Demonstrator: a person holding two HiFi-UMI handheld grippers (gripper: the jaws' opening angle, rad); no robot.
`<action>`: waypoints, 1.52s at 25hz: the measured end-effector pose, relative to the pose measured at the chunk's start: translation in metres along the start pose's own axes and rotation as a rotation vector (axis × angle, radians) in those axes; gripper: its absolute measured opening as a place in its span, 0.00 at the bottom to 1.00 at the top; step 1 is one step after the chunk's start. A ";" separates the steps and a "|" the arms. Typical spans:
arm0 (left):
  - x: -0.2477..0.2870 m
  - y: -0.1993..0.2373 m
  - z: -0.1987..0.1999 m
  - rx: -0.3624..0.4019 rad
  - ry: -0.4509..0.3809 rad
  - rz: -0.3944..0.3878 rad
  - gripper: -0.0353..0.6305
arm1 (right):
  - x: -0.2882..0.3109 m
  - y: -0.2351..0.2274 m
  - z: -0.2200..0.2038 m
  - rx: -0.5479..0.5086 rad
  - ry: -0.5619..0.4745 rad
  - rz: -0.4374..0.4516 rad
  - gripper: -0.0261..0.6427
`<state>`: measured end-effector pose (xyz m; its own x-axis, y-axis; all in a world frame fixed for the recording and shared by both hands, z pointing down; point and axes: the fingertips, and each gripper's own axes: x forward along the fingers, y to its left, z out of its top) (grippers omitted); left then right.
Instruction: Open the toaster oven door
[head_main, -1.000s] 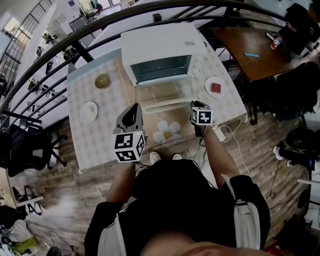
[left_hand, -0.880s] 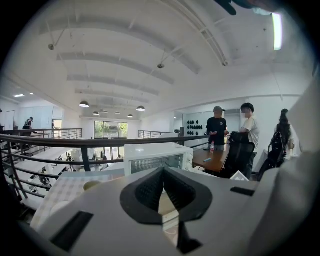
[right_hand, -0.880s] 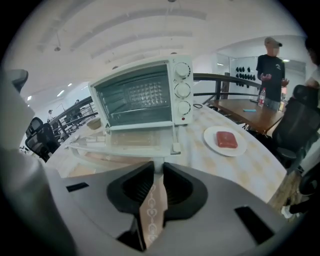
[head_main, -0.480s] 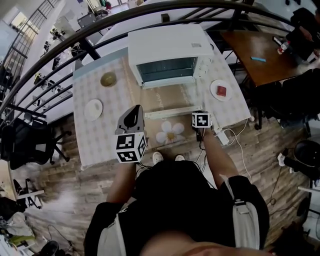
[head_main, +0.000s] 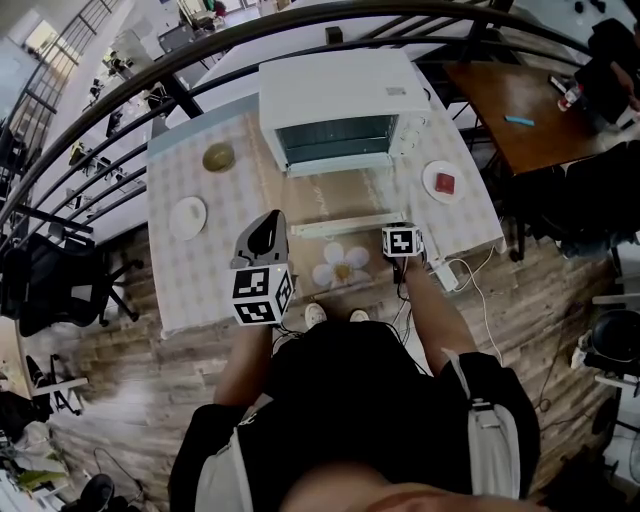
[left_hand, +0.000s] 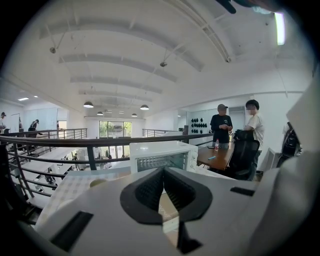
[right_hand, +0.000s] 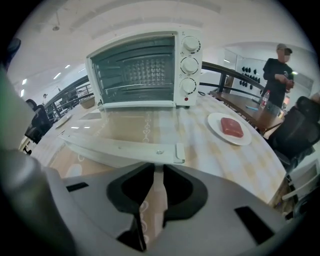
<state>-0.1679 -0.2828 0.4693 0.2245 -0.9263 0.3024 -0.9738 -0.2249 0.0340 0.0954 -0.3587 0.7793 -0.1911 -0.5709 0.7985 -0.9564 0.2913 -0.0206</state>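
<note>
Looking down from the head view, the marker cube (head_main: 402, 240) on the right gripper (right_hand: 157, 172) covers its jaws completely, and the left gripper (left_hand: 163, 175) and its arm block a stretch of the table's (head_main: 200, 285) near edge. In the left gripper view, that gripper's white body swallows the bottom of the toaster oven (left_hand: 160, 156), its door (head_main: 335, 195) and most of the table. The print by the dials (right_hand: 190, 65) is too small to read, and I can't identify the red piece (right_hand: 231, 126) on the plate (right_hand: 216, 125) or what's in the bowl (head_main: 218, 156).
</note>
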 end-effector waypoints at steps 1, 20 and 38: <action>0.000 0.001 0.000 -0.001 -0.001 0.000 0.07 | 0.002 0.001 0.001 0.003 0.005 0.009 0.14; 0.005 -0.006 0.006 -0.008 -0.028 -0.037 0.07 | -0.028 -0.010 -0.004 0.080 -0.091 -0.025 0.31; 0.024 -0.018 0.025 -0.014 -0.085 -0.080 0.07 | -0.250 0.013 0.181 0.007 -0.866 0.010 0.04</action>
<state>-0.1443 -0.3082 0.4522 0.3031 -0.9282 0.2160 -0.9530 -0.2953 0.0683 0.0910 -0.3513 0.4699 -0.2983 -0.9527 0.0584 -0.9544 0.2969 -0.0310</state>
